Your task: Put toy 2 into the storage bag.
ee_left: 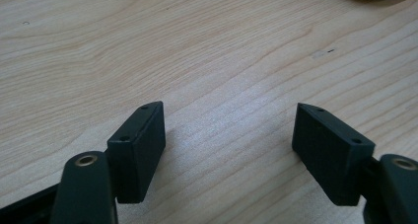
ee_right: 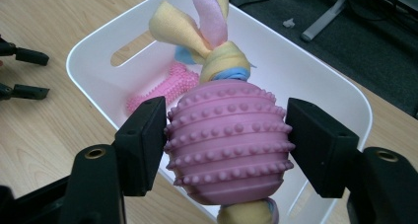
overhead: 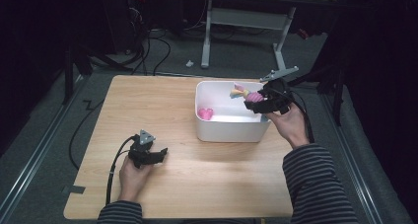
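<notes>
Pink studded ball toy (ee_right: 227,142), knotted on a pastel fleece rope (ee_right: 207,34), hangs over the white bin (overhead: 231,127); its rope axis runs away from the right gripper (overhead: 266,101), whose jaws clamp its sides. A pink bone toy (ee_right: 165,88) lies inside (near the far wall). Below, a pale wooden table (overhead: 148,105) and grey carpet. The left gripper (ee_left: 229,145) rests on the wood, jaws apart, empty.

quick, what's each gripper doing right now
Left gripper: open, holding nothing, low over the table.
Right gripper: shut on the pink knobbly ball toy, over the white bin.
</notes>
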A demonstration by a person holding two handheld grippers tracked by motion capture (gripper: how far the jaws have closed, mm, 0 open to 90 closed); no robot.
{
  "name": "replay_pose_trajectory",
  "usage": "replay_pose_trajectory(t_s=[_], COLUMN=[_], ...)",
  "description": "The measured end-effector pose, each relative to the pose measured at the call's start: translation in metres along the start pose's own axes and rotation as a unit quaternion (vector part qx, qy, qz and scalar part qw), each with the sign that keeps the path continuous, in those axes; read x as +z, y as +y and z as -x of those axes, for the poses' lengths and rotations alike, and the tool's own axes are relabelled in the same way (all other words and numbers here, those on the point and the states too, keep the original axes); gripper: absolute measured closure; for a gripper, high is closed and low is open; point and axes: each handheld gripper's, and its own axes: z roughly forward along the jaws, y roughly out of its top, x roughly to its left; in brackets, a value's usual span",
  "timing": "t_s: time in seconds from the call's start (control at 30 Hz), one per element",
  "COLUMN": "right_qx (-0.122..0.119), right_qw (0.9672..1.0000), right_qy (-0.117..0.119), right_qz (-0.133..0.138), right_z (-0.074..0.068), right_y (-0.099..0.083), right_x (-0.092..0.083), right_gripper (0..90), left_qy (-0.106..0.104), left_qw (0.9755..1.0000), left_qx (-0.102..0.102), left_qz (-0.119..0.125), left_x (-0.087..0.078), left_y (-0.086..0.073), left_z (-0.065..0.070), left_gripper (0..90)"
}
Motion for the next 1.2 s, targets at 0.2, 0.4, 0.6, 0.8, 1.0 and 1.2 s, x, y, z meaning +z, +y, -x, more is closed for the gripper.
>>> replay_pose_trajectory(t_s=[0.2, 0.4, 0.6, 0.8, 1.0, 1.2], right_qx=[-0.001, -0.001, 0.010, 0.003, 0.003, 0.001], right_qw=[1.0000, 0.9999, 0.9997, 0.9991, 0.9984, 0.9976], right_qy=[0.003, 0.010, 0.018, 0.027, 0.043, 0.051], right_qz=[-0.004, -0.014, -0.016, -0.031, -0.036, -0.046], right_z=[0.000, 0.000, 0.000, -0.004, -0.008, -0.012], right_y=[0.000, -0.001, -0.003, -0.006, -0.010, -0.012], right_x=[0.016, 0.028, 0.037, 0.047, 0.054, 0.060], right_gripper=[34.3, 34.2, 34.2, 34.1, 34.0, 33.9], left_qy=[0.000, 0.000, 0.000, -0.001, 0.000, 0.000], left_qw=[1.0000, 1.0000, 1.0000, 1.0000, 1.0000, 1.0000], left_qx=[0.000, 0.000, -0.001, -0.001, -0.001, -0.001], left_qz=[0.000, 0.000, 0.000, 0.001, 0.000, 0.001], left_x=[0.000, 0.000, 0.000, 0.000, 0.000, 0.000], left_y=[0.000, 0.000, 0.000, 0.000, 0.000, 0.000], left_z=[0.000, 0.000, 0.000, 0.000, 0.000, 0.000], left_gripper=[29.1, 29.1, 29.1, 29.1, 29.2, 29.2])
